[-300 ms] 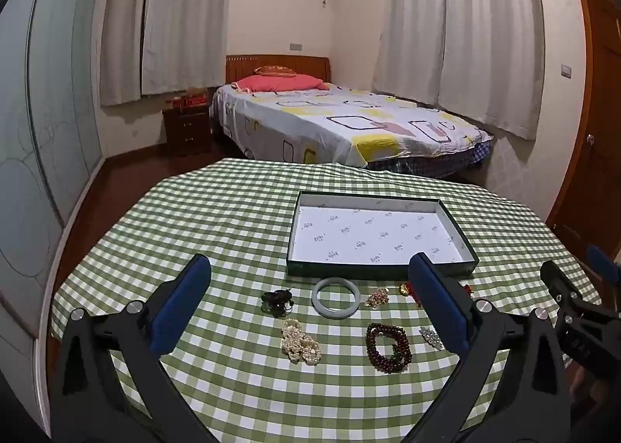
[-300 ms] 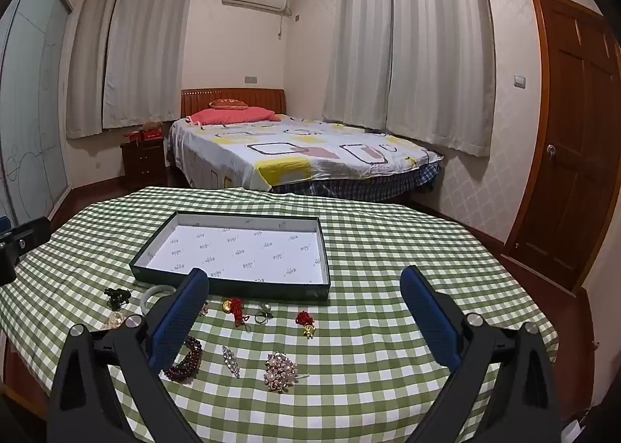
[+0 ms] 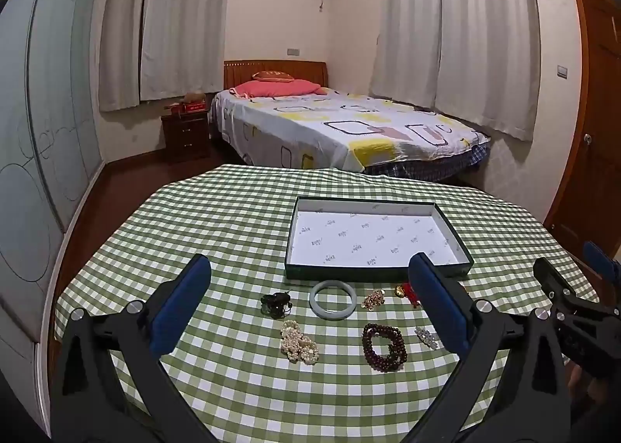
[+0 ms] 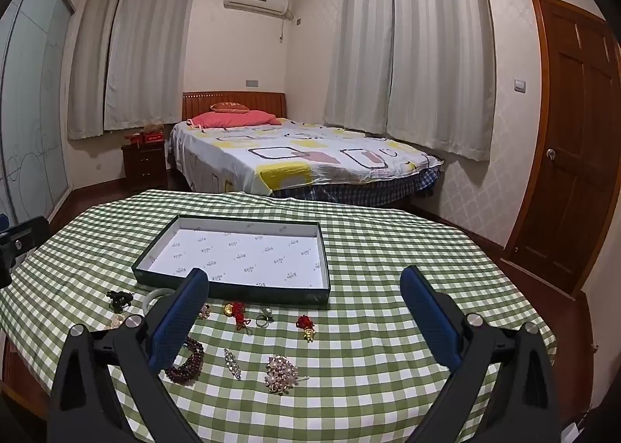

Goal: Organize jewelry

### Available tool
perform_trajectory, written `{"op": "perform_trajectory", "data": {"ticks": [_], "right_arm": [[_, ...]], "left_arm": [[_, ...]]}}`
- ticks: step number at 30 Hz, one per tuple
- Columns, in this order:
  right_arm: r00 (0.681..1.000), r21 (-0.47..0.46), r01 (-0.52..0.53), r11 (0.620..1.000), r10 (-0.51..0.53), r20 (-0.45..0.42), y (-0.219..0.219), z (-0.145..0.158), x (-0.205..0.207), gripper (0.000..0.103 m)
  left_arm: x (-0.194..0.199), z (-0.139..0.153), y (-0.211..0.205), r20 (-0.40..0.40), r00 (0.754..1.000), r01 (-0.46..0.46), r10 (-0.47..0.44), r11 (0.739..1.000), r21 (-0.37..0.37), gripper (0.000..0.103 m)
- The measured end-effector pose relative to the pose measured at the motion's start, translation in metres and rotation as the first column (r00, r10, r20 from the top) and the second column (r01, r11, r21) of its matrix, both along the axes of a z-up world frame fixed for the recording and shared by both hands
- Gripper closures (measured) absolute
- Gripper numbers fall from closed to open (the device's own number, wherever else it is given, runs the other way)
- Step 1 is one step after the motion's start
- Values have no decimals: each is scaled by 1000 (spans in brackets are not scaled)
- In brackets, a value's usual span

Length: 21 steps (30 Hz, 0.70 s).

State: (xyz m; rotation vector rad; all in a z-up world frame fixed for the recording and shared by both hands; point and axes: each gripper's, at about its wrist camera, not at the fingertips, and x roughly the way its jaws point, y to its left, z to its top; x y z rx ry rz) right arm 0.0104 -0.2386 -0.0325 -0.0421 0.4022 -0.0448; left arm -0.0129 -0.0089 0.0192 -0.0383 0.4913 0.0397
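Both tongs stand wide apart and grip nothing: the left tongs (image 3: pixel 310 288) hover above the near jewelry, the right tongs (image 4: pixel 302 295) above the pieces further right, each with two blue, textured pads.

On the desk lies the jewelry in two loose rows, just in front of the box. One smooth pale jade bangle (image 3: pixel 332 300) lies beside a small black knotted ornament (image 3: pixel 276 302). One heap of cream pearl beads (image 3: pixel 299 341) and one coil of dark red round beads (image 3: pixel 384 341) lie nearer. A slim rhinestone clip (image 4: pixel 231 363), a round pearl-and-crystal brooch (image 4: pixel 281 367), a metal ring (image 4: pixel 265 316) and two red knotted charms with gold pieces (image 4: pixel 236 312) (image 4: pixel 306 326) lie to the right.

One shallow rectangular dark green cardboard box (image 3: pixel 378 272) holds only white printed lining paper.

A green-and-white checked cloth (image 4: pixel 388 288) covers the desk.
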Motion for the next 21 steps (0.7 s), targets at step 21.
{"op": "perform_trajectory", "data": {"ticks": [21], "right_arm": [[999, -7, 4, 1000, -4, 47, 0, 13, -9, 7]], "left_arm": [[-6, 1, -2, 27, 1000, 4, -4, 1000, -2, 4]]}}
